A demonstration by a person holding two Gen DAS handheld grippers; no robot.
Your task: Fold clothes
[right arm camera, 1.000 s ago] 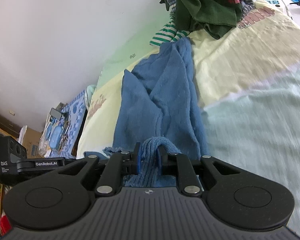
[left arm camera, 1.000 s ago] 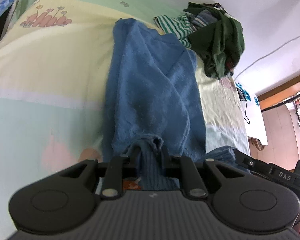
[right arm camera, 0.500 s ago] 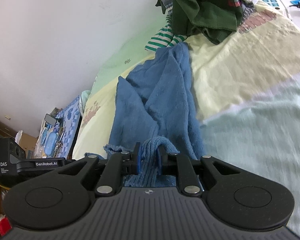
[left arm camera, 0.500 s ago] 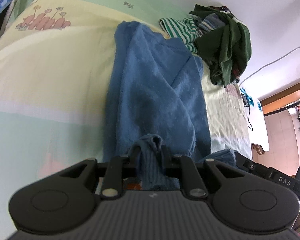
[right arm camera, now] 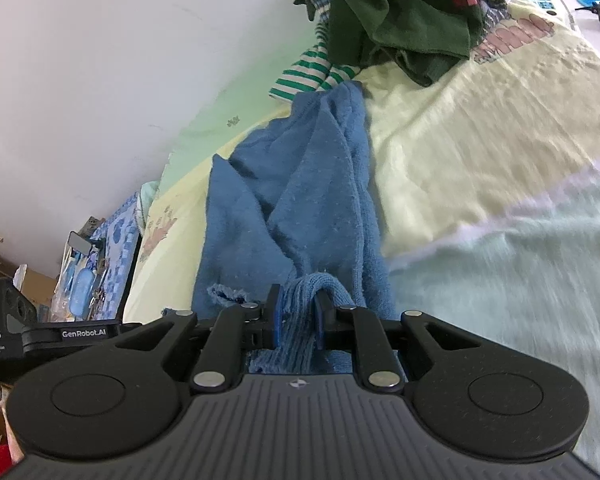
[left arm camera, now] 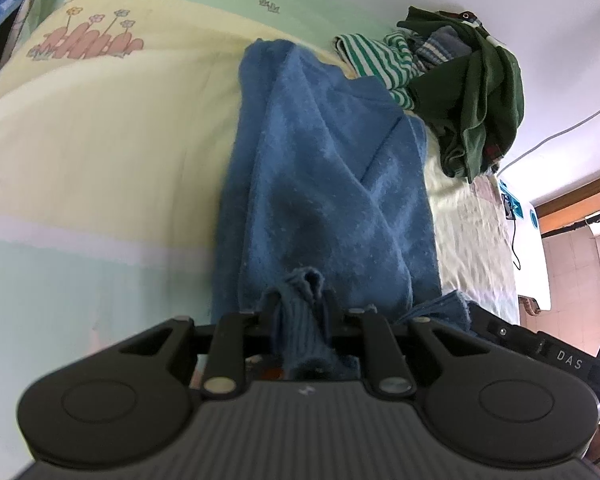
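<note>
Left wrist view showed the left tool (left arm camera: 298, 304) clenched on a bunched edge of the blue garment (left arm camera: 324, 184), which stretched ahead across the bed (left arm camera: 100, 152). Beside it, the right tool (right arm camera: 298, 312) likewise gripped another bunch of that edge.
</note>
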